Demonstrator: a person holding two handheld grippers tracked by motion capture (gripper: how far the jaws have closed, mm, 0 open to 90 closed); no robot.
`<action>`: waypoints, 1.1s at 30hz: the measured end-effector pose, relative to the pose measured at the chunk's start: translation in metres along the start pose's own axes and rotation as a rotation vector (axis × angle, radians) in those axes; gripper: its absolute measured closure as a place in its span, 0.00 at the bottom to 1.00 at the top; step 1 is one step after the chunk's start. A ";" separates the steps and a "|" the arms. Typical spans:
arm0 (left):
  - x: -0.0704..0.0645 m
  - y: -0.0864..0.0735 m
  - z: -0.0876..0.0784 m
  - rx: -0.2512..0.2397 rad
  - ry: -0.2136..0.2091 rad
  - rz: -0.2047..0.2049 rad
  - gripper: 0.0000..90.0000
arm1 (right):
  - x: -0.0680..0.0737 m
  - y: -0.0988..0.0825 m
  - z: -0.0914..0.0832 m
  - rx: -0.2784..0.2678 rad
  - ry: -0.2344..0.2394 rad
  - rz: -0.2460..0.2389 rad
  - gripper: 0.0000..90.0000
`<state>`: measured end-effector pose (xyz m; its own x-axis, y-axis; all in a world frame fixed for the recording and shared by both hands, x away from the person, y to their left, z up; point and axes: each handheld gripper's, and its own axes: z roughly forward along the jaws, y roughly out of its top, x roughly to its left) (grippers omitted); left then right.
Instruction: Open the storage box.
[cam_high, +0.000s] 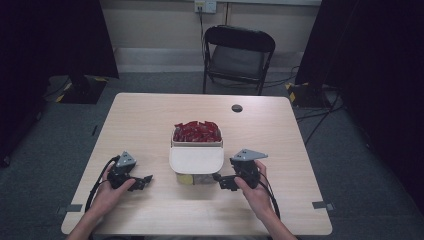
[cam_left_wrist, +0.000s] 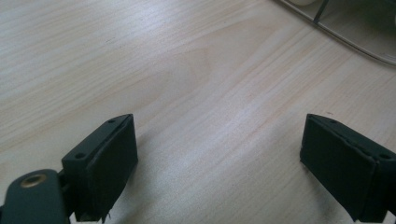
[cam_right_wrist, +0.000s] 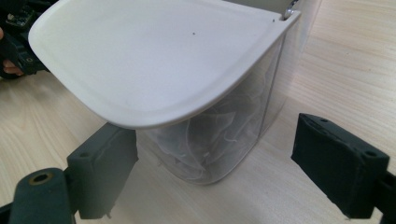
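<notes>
— Where's the container from your grippers?

— The clear plastic bin with the white curved lid sits mid-table, between my hands. My right gripper is just beside its near right corner, jaws spread wide with nothing in them, aimed at the clear wall under the lid's lip. I'd call this hand the nearer one.

— And the left?

— My left gripper gapes empty over the pale wooden table, a bit farther off. The bin's long axis runs away from me.

— Count?

— One bin, one lid, one heap of red packets behind it, two grippers.
</notes>
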<state>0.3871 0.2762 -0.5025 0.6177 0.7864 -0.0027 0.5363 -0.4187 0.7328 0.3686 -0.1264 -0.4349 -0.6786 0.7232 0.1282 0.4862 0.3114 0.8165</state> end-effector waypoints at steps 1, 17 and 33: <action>0.000 0.000 0.000 0.000 0.000 0.000 0.12 | 0.000 0.000 0.000 -0.001 0.001 0.001 0.15; 0.000 0.000 0.000 0.002 0.001 0.003 0.12 | -0.003 0.009 -0.003 -0.026 0.024 0.011 0.16; 0.000 0.000 0.000 0.002 0.004 0.003 0.12 | -0.003 0.030 -0.006 -0.049 0.052 -0.002 0.16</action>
<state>0.3868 0.2765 -0.5023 0.6167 0.7872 0.0022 0.5356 -0.4217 0.7317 0.3817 -0.1228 -0.4075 -0.7081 0.6891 0.1543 0.4578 0.2816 0.8433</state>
